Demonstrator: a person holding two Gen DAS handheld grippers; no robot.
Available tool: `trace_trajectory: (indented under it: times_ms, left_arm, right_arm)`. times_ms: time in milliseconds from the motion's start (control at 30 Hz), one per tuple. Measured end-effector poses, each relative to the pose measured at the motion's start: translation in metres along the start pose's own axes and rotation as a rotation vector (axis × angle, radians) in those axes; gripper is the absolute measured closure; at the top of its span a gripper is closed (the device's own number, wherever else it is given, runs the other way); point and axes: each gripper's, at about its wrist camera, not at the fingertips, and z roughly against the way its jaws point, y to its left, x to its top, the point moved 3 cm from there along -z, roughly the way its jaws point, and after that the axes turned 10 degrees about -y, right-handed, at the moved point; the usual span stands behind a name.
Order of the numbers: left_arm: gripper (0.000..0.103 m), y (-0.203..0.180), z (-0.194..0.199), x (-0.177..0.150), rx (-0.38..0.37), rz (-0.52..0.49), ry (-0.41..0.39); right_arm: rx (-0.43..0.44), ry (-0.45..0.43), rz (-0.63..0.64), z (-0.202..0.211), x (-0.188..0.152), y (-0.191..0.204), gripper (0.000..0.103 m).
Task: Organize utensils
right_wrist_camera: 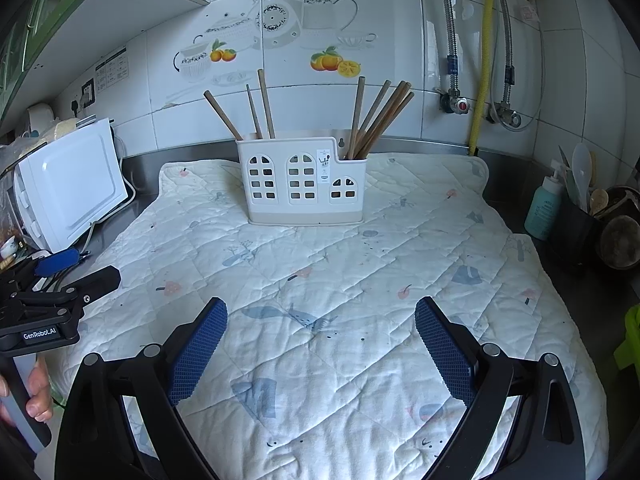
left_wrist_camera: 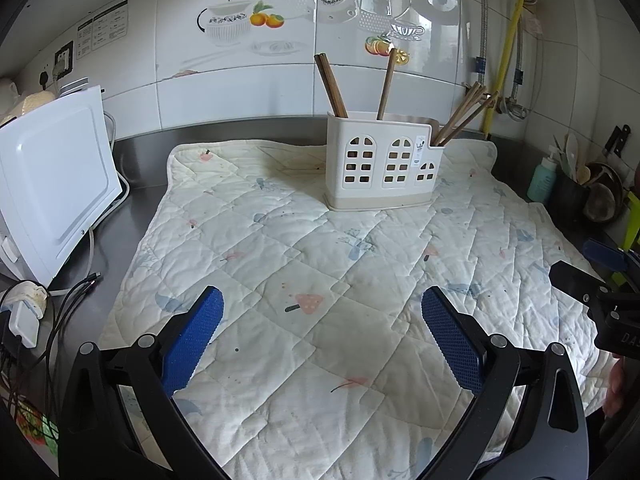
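Your chopsticks' [right_wrist_camera: 372, 120] lower ends are hidden inside the holder [right_wrist_camera: 300, 184]; its label [right_wrist_camera: 323, 166] is too small to read.

Both views are bright and evenly lit by soft daylight, with only faint shadows under the white holder [right_wrist_camera: 301, 184] on the quilted mat [right_wrist_camera: 360, 280]. Pale glare streaks sit on the glossy wall tiles [left_wrist_camera: 360, 12], strongest in the left wrist view near the printed dishes. The fisheye lens bends straight lines and darkens the corners to black, while the centre stays sharp and the nearest tool [right_wrist_camera: 320, 344] parts look slightly soft.
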Motion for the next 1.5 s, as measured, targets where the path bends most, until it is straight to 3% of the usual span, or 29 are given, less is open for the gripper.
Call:
trace_trajectory:
  times_ms: [1500]
  left_arm:
    - [0.005, -0.0058, -0.0014, 0.0014, -0.024, -0.001, -0.003]
  right_arm:
    - [0.001, 0.001, -0.005, -0.0011, 0.001, -0.0026, 0.011]
